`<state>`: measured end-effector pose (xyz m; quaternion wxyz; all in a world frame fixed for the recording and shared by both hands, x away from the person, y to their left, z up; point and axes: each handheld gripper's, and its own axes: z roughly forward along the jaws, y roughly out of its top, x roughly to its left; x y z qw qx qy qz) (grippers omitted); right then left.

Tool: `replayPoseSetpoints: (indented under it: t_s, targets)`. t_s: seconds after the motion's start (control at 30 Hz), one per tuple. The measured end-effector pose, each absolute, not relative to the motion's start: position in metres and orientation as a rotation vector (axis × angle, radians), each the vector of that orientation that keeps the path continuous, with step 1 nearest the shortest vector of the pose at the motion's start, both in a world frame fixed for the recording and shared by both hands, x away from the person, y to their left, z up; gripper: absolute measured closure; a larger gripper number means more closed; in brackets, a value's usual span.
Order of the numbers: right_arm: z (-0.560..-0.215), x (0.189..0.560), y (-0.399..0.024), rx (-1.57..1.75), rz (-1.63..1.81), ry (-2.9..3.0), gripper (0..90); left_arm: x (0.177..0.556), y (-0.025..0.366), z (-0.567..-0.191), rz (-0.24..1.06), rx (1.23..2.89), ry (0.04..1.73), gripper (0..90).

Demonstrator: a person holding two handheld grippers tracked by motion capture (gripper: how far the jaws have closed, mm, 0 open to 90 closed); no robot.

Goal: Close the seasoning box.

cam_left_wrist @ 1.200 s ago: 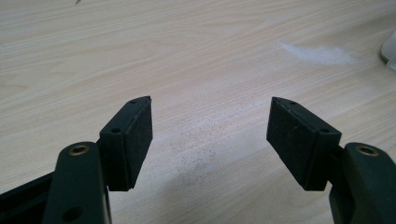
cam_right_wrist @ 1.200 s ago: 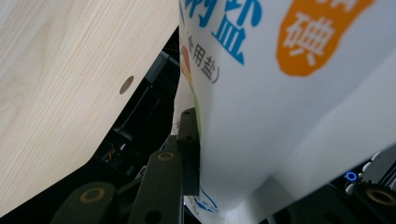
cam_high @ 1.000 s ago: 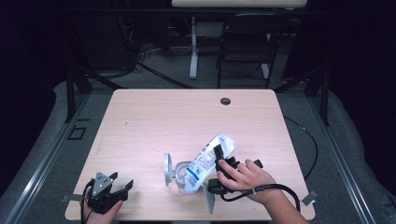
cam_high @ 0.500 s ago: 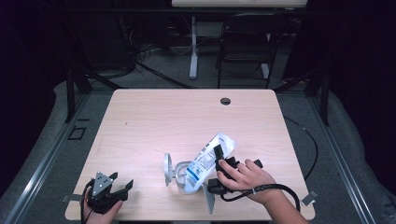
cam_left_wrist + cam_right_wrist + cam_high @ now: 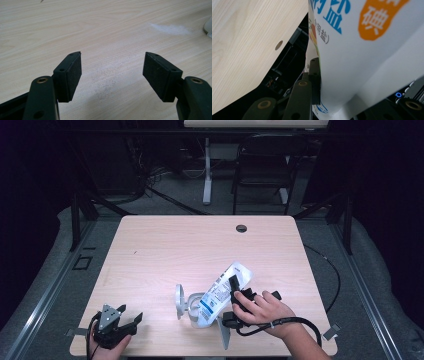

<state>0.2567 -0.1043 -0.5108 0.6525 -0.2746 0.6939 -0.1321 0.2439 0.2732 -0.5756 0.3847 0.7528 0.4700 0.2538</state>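
Observation:
A white salt bag (image 5: 220,292) with blue and orange print is tilted, its lower end over a white container (image 5: 190,309) near the table's front edge. My right gripper (image 5: 231,293) is shut on the bag's upper part, held by a hand. In the right gripper view the bag (image 5: 367,50) sits between the jaws of the right gripper (image 5: 352,82), and the left pad presses on its side. My left gripper (image 5: 129,313) rests at the front left corner, far from the bag. Its jaws (image 5: 112,72) stand open over bare wood with nothing between them.
A smear of white powder (image 5: 170,28) and fine grains lie on the wooden table (image 5: 165,250). A round cable hole (image 5: 241,228) is near the far edge. A black cable (image 5: 280,325) trails from the right gripper. A chair (image 5: 260,170) stands beyond the table.

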Motion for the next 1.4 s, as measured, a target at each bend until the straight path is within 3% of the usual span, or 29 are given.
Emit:
replayPoseSetpoints:
  t_s: [1.4]
  targets:
    - [-0.5093,0.2583,-0.1028,-0.638,-0.301,1.569,77.4,0.2440,0.2732,-0.5756,0.645,1.918,1.198,31.8]
